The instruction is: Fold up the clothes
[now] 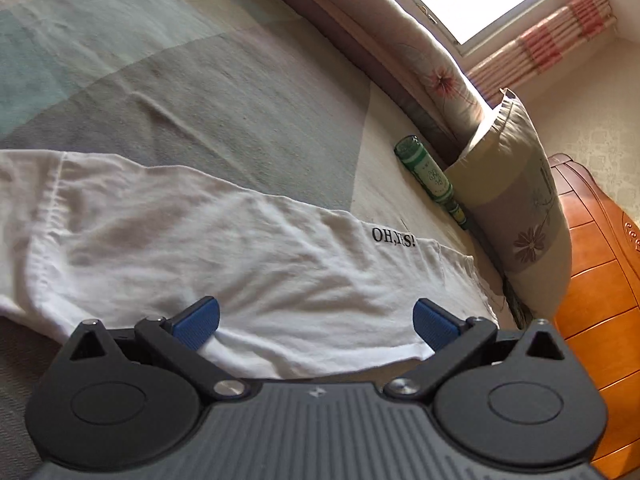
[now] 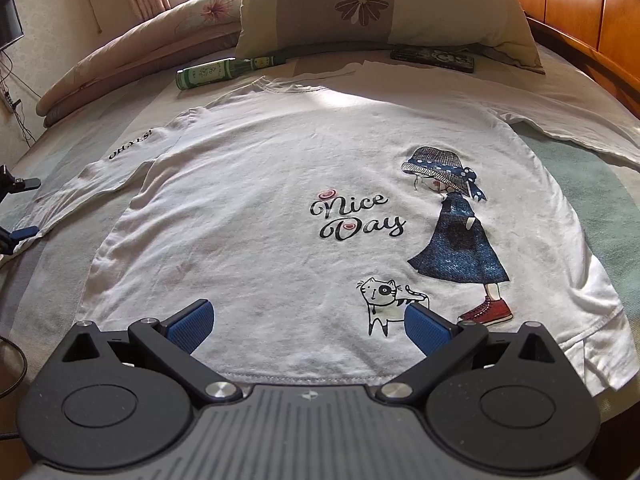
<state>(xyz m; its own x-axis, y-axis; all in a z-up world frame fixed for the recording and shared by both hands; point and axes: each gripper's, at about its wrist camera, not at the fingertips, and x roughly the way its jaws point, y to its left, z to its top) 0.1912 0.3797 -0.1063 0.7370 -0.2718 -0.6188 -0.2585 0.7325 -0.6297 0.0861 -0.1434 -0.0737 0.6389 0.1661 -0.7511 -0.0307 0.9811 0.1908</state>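
Note:
A white long-sleeved shirt [image 2: 280, 184] lies flat, front up, on the bed, printed with "Nice Day", a girl in a blue dress and a cat. My right gripper [image 2: 308, 320] hovers open over its bottom hem, nothing between the blue pads. The shirt's left sleeve [image 1: 240, 240], marked "OH,YES!", stretches out sideways. My left gripper [image 1: 316, 316] is open just above that sleeve near its lower edge, holding nothing. In the right wrist view the left gripper [image 2: 24, 208] shows at the far left edge by the sleeve's cuff end. The other sleeve [image 2: 580, 132] lies out to the right.
A green bottle [image 2: 216, 72] lies by the collar, in front of a floral pillow [image 2: 380, 4]. A dark flat case [image 2: 434, 58] sits under the pillow's edge. A rolled quilt [image 1: 420, 52] lines the far side. A wooden headboard [image 1: 592, 280] stands behind the pillow.

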